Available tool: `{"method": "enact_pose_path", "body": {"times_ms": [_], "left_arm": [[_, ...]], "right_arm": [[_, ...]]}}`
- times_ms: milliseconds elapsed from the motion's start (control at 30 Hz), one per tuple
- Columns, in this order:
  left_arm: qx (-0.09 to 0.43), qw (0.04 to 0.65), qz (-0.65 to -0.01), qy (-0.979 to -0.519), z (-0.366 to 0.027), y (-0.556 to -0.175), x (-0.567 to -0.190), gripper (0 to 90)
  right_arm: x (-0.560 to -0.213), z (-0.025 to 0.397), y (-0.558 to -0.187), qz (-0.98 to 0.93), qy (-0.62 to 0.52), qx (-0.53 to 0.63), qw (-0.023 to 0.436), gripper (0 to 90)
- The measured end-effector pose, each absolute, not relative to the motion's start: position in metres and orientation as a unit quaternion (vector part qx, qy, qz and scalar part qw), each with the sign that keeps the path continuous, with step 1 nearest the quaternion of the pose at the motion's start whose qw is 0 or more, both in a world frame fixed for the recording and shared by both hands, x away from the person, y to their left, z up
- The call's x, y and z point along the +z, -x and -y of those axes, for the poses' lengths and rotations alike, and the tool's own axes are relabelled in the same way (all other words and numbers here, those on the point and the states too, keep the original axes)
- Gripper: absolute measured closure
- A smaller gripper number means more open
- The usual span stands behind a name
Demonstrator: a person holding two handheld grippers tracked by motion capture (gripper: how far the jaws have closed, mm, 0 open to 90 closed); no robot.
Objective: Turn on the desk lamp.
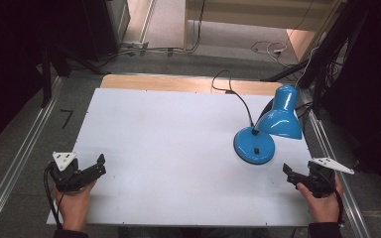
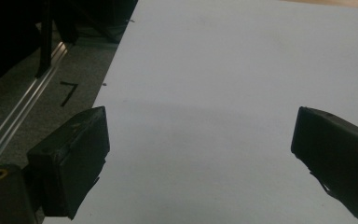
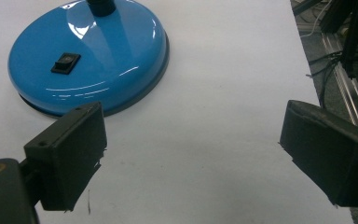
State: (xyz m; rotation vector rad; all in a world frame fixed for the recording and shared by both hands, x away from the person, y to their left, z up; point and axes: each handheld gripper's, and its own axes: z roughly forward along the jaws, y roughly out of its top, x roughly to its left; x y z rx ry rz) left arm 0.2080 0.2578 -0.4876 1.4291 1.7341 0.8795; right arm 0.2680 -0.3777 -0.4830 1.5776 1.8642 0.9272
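Note:
A blue desk lamp stands at the right of the white table. Its round base carries a black rocker switch, and its blue shade leans out to the right over the table edge. The base and its switch sit just ahead and left of my right gripper, which is open with nothing between its jaws. In the high view that right gripper rests near the front right corner. My left gripper is open over bare table near the front left edge, also empty.
The lamp's black cord runs back over the wooden strip at the table's far edge. Metal rails flank both sides on the grey floor. Cables and dark stands lie behind and to the right.

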Motion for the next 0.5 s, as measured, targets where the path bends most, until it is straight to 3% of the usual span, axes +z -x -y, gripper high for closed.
{"method": "enact_pose_path", "body": {"times_ms": [500], "left_arm": [[0.324,0.363,-0.675,-0.555,-0.2572,-0.2099,-0.4905,5.0]], "right_arm": [[-0.4829,0.3741,-0.275,-0.694,-0.579,0.344,0.254,5.9]]}}
